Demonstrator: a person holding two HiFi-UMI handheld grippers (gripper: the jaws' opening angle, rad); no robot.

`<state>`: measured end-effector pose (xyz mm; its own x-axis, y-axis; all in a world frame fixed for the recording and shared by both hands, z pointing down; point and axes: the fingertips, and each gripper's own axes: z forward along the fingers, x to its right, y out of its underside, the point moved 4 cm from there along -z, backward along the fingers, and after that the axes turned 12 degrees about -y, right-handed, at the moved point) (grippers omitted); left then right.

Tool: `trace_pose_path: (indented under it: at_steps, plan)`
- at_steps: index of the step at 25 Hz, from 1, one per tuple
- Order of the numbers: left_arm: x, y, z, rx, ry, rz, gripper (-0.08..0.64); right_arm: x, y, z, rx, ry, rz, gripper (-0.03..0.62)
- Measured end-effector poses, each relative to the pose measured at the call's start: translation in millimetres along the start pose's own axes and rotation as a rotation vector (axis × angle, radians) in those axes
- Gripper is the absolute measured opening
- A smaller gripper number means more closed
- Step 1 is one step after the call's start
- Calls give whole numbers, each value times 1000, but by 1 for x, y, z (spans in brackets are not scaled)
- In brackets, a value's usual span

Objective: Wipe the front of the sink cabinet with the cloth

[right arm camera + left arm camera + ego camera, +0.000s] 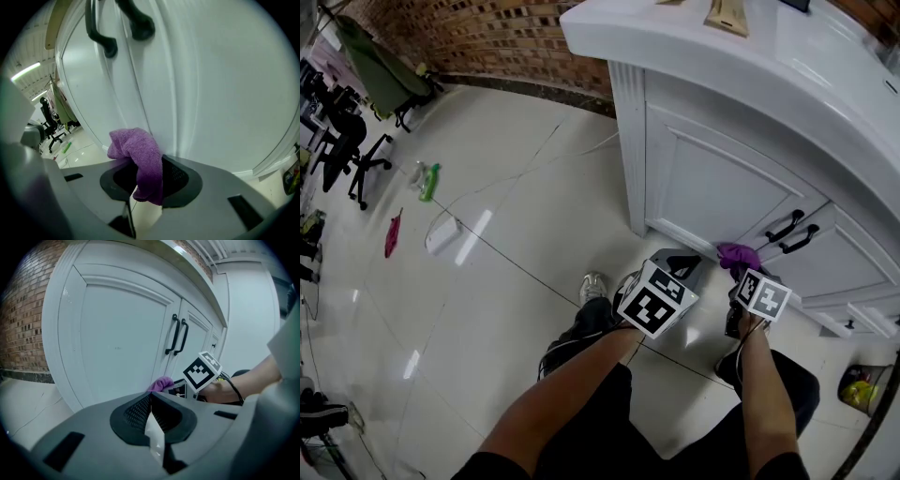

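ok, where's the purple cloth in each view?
Head view: cloth lower right of centre, by the cabinet door, below the black handles.
Left gripper view: cloth small, mid-frame, low by the door.
Right gripper view: cloth at centre, clamped in the right tool.
Shared landmark: the black handles, in all three.

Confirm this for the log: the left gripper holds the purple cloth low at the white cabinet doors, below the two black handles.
Wrong gripper. The right gripper view shows the purple cloth clamped in the right gripper, not the left gripper, whose jaws are shut on nothing. The rest stands: it is low at the white cabinet doors, below the two black handles.
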<state>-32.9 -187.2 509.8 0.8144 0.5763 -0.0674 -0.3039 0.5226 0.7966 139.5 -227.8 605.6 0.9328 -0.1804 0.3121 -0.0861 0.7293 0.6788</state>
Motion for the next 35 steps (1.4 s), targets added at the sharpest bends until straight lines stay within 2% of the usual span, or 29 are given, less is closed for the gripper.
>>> trace_pose_path:
  at_steps: [7,16,23,35]
  plan:
    - [-13,5,5,-24,-6,8,5,1,18,27,-42,-15,2,123]
    - [-29,17,-4,-22,-17,-8,5,-16,18,42,-58,-21,5,123]
    - [-55,23,-22,-20,-46,-24,5,-64,-7,62,-42,-82,-53,123]
    - [-111,33,-53,-10,-105,-28,5,-172,-39,104,-17,-220,-184,123]
